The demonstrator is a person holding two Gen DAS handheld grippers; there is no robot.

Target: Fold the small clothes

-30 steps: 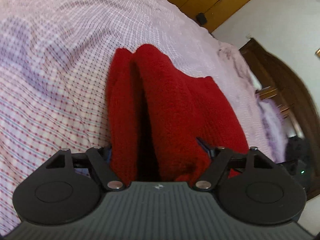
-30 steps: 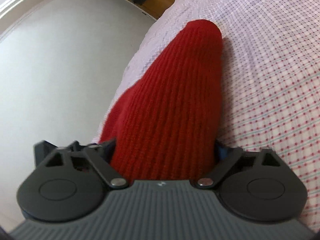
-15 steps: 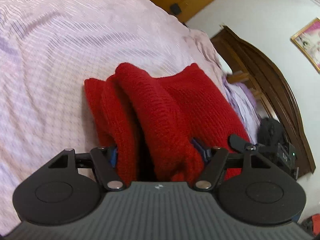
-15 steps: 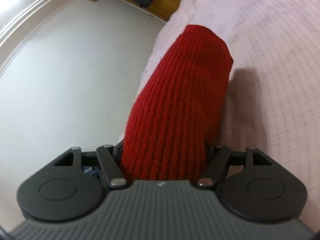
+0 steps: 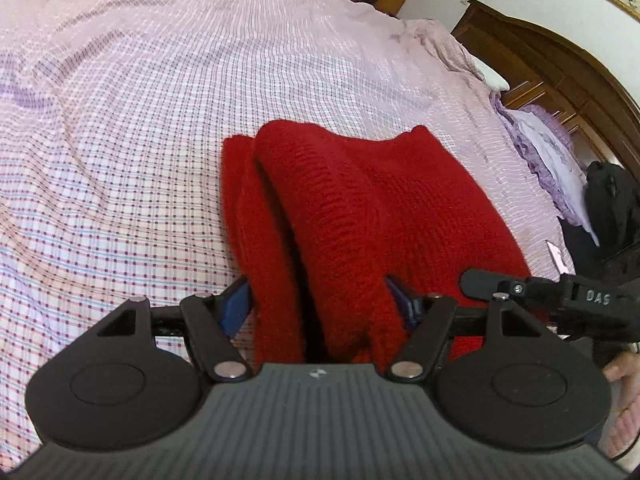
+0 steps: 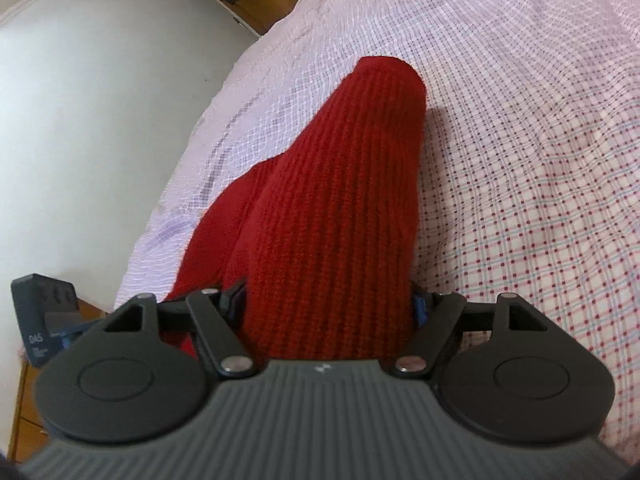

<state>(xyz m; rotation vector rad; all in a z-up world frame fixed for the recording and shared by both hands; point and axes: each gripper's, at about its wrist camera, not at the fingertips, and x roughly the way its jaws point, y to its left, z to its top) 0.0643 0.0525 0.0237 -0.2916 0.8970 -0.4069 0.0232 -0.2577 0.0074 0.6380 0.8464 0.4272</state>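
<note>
Both hand-held grippers, left (image 5: 316,306) and right (image 6: 328,304), grasp the bunched red knit garment (image 5: 360,208) over the bed (image 5: 120,140); right jaws opening, so that bundle may slip and unfold.

The left hand-held gripper (image 5: 318,304) has a dark grey ribbed body with a small white emblem at its front edge. Two round black discs flank it, each with a raised circle. Black linkage bars run from silver rivets to blue finger pads (image 5: 236,306). The right hand-held gripper (image 6: 328,304) is built alike, with blue pads (image 6: 418,306). From the left view its black side bears white letters "DAS".
</note>
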